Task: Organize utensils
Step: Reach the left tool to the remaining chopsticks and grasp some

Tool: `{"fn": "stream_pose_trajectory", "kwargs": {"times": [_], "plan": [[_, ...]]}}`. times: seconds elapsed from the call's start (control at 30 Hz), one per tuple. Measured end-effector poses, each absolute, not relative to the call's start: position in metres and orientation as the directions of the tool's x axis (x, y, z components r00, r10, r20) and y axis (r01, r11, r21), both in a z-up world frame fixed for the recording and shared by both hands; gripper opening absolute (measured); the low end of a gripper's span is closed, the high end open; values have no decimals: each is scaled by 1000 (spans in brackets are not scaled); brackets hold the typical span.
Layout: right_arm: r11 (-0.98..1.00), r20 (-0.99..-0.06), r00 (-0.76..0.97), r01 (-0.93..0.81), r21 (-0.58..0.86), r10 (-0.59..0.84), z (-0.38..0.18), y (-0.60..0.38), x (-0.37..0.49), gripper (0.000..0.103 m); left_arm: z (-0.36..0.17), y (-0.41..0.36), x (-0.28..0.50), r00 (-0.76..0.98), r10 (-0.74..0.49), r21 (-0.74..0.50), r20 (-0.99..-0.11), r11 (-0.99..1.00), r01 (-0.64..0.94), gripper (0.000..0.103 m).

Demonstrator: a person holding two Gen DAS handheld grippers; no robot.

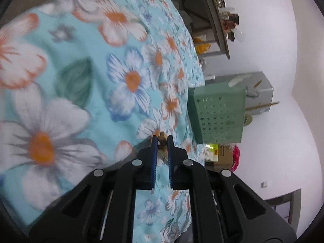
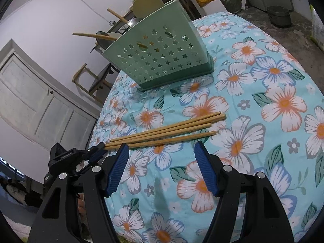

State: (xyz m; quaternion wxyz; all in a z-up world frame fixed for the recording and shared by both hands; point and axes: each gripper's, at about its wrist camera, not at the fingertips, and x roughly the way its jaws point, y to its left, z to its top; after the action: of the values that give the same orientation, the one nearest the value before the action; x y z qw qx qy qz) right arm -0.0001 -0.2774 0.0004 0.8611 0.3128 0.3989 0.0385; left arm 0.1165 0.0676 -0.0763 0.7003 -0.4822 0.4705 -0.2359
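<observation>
Several wooden chopsticks (image 2: pixel 168 130) lie in a bundle on the floral tablecloth (image 2: pixel 253 101). Their thin ends (image 1: pixel 162 139) sit between the narrow blue pads of my left gripper (image 1: pixel 162 138), which is shut on them; the right wrist view shows that gripper (image 2: pixel 99 150) at the table's left edge. My right gripper (image 2: pixel 161 144) hovers open just in front of the bundle, with nothing between its fingers. Beyond the chopsticks stands a green star-punched utensil holder (image 2: pixel 160 54) (image 1: pixel 216 115), with chopsticks and spoons sticking out of its top.
The tablecloth (image 1: pixel 81 81) drops off at the table edge close to the left gripper. A wooden chair (image 2: pixel 91 81) and a white door (image 2: pixel 30 93) stand beyond that edge. A cluttered shelf (image 1: pixel 220 26) runs along the wall.
</observation>
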Motion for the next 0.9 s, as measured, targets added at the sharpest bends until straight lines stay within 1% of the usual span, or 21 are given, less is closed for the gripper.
{"fn": "stream_pose_trajectory", "kwargs": {"times": [0.07,0.17,0.2,0.23,0.3,0.37,0.4,0.5,0.63,0.77,0.83,0.9], "plan": [[802,-663,680,184,568,313,0,-278,0,66,-77,83,114,469,-774,-901,-426,408,-145,8],[799,-663,678,185,572,317,-1,-278,1,66,-84,91,115,457,-791,-913,-408,355,-200,9],[799,-663,677,185,572,318,-1,-277,1,66,-86,92,115,443,-805,-918,-395,330,-218,15],[799,-663,677,183,572,319,-1,-277,2,66,-86,91,116,438,-812,-921,-386,317,-225,18],[802,-662,679,179,571,319,0,-275,2,66,-84,89,115,434,-820,-926,-373,301,-226,29],[805,-661,680,176,567,317,2,-275,2,66,-81,82,116,422,-828,-927,-370,298,-228,34],[805,-662,681,177,566,315,2,-275,2,66,-80,79,116,412,-837,-929,-361,286,-234,35],[801,-660,682,183,570,314,2,-277,1,66,-84,72,118,398,-841,-923,-366,274,-270,35],[800,-661,682,187,570,312,1,-279,-1,66,-84,66,123,396,-832,-915,-387,293,-278,34],[796,-662,680,191,574,314,-1,-279,0,66,-82,66,125,408,-819,-909,-404,310,-279,30],[795,-662,678,190,576,318,-2,-279,0,66,-84,68,128,415,-806,-901,-423,322,-292,26],[795,-663,677,188,576,320,-2,-278,0,66,-88,68,131,408,-789,-880,-459,344,-327,13]]}}
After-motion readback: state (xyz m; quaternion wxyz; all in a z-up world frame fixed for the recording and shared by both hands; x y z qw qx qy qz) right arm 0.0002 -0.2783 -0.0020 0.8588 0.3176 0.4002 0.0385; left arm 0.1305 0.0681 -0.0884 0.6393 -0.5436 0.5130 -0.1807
